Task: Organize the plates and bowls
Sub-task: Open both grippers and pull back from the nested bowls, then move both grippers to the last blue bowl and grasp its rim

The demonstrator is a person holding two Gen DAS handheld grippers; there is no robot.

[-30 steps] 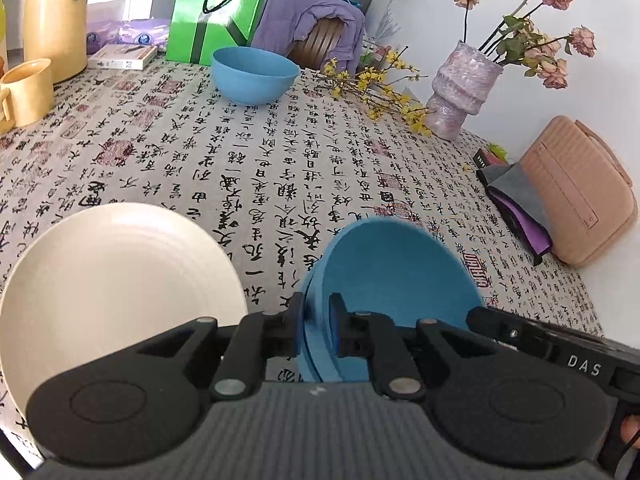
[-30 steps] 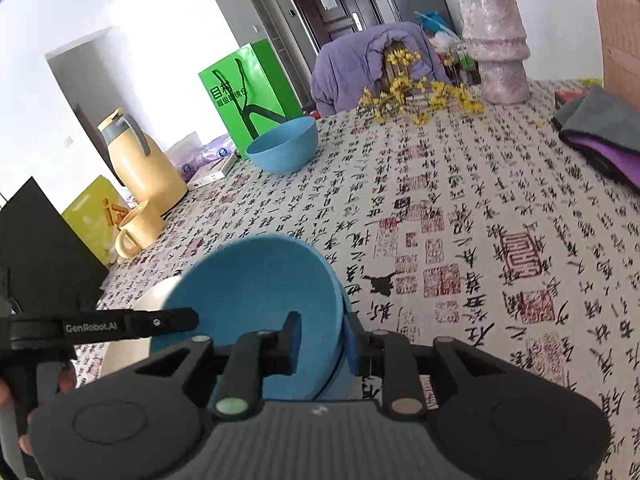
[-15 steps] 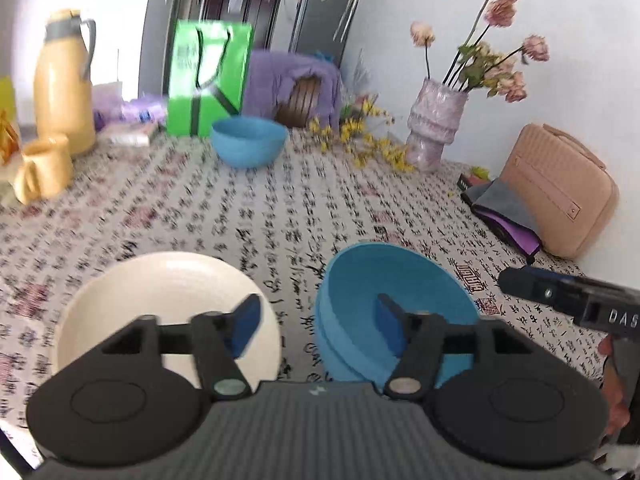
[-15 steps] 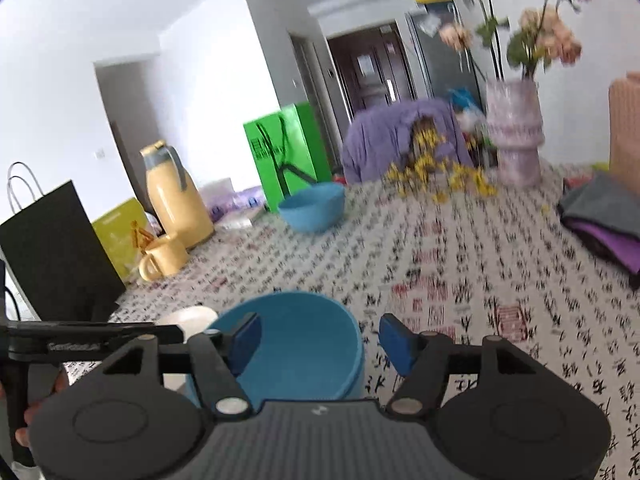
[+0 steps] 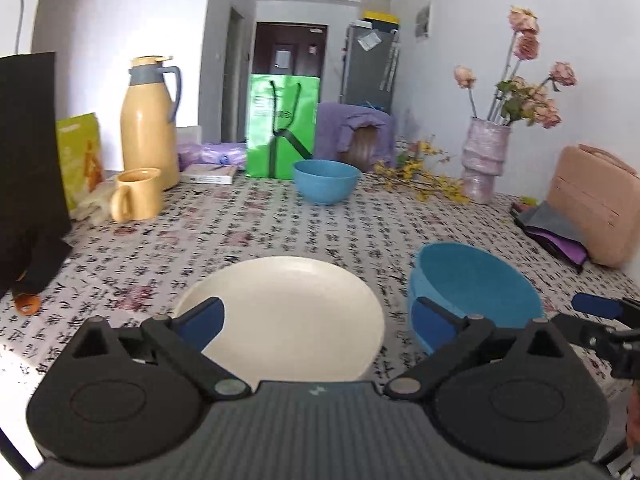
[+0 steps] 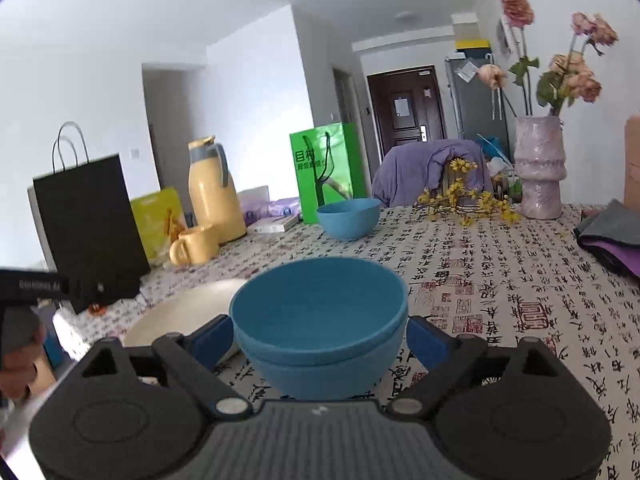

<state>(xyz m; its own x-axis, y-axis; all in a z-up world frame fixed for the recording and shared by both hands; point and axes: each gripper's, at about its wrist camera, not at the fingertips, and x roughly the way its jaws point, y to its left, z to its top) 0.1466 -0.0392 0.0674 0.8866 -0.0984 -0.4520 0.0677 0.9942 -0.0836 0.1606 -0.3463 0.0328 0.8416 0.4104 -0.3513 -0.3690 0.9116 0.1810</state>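
Observation:
Two blue bowls nested in a stack (image 6: 320, 320) stand on the patterned tablecloth, also in the left wrist view (image 5: 474, 292). A cream plate (image 5: 288, 312) lies just left of the stack; its edge shows in the right wrist view (image 6: 188, 312). A third blue bowl (image 5: 325, 186) stands far back near the green bag, also in the right wrist view (image 6: 348, 218). My left gripper (image 5: 318, 318) is open and empty, raised over the plate's near side. My right gripper (image 6: 320, 338) is open and empty, its fingers either side of the stack without touching it.
A yellow mug (image 5: 136, 194), yellow thermos (image 5: 150, 122) and black paper bag (image 5: 28, 168) stand at the left. A green bag (image 5: 282, 126), a flower vase (image 5: 482, 160) and yellow twigs are at the back. A pink case (image 5: 592, 204) and folded cloths lie at right.
Both grippers let go of the blue bowl, opened wide and drew back and up. The bowl now rests nested in the other one. My left gripper shifted left toward the plate.

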